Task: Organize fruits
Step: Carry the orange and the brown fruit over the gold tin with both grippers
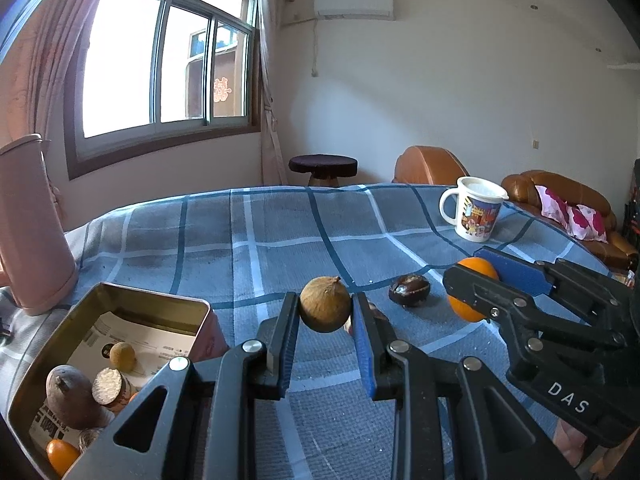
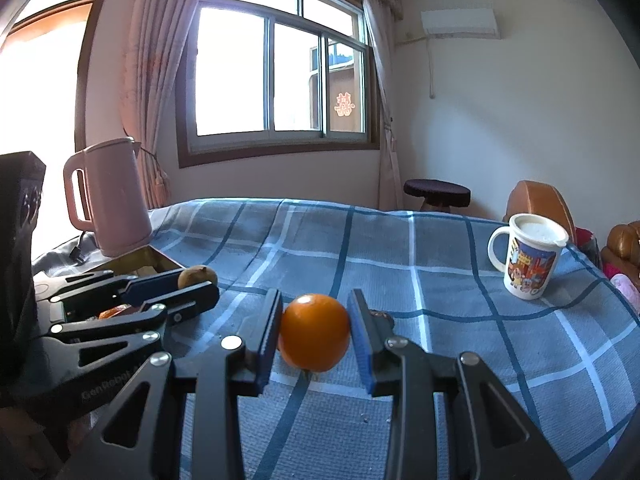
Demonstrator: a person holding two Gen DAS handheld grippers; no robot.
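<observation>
Left gripper (image 1: 325, 312) clamped on round brown rough-skinned fruit (image 1: 325, 305), right of open metal tin (image 1: 196, 308). Right gripper (image 2: 314, 334) clamped on smooth orange (image 2: 314, 333); likely light, firm, slippery; hold at widest girth.

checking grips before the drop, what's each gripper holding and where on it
The left gripper holds the brown round fruit by its sides; the right gripper holds the orange by its sides.

A home living room: curtains (image 2: 152, 60), leather sofa (image 1: 560, 196), wall air conditioner (image 1: 352, 5)
</observation>
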